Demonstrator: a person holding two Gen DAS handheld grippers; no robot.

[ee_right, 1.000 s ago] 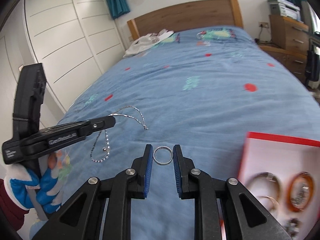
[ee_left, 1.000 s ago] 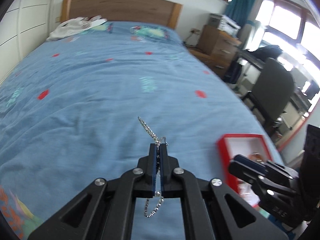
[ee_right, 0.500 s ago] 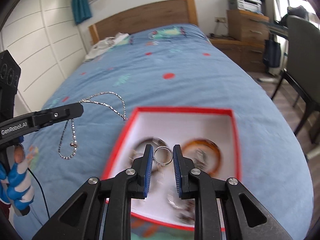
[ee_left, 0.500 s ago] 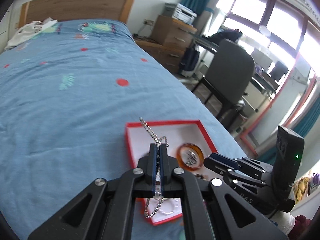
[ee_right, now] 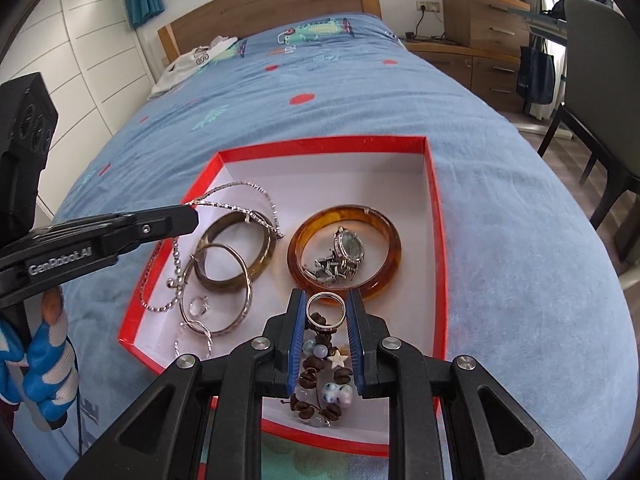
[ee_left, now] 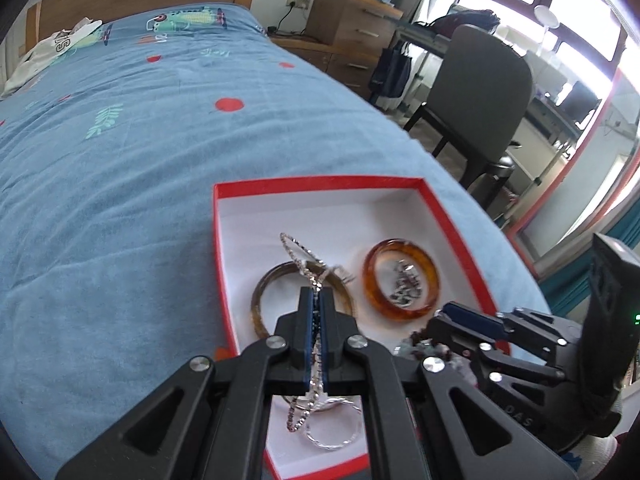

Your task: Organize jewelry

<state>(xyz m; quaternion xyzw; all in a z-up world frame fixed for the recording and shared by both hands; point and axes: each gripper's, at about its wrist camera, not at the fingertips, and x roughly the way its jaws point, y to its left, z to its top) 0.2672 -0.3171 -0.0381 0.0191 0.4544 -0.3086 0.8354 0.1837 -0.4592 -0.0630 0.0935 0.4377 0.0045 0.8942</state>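
Blue bedspread (ee_right: 360,92) filling both views, wooden headboard (ee_right: 272,16) far off, chair (ee_left: 480,80) and window light at the edge, washed out and hard to read. Red-rimmed white box (ee_right: 434,216) lying on the spread, its near corner cut off behind the gripper bodies. Inside: amber bangle (ee_right: 384,240) ringing a watch (ee_right: 348,246), olive bangle (ee_right: 224,236) overlapped by a thin silver hoop (ee_right: 240,308), bead bracelet (ee_right: 320,376) partly masked by the right fingers. Small clear piece inside the hoop too tiny to name.

Left gripper (ee_left: 317,292) fully closed on a silver chain (ee_left: 298,248), held above the box's left part; chain running roughly along the fingers, one loop arching out past the tips, the other dangling back beneath. Right gripper (ee_right: 325,308) nearly closed, pads pressing either side of a silver ring (ee_right: 325,322), ring face-on to the camera, over the box's near middle, above the beads. Striped glove (ee_right: 44,348) of the hand on the left tool just visible at the edge.
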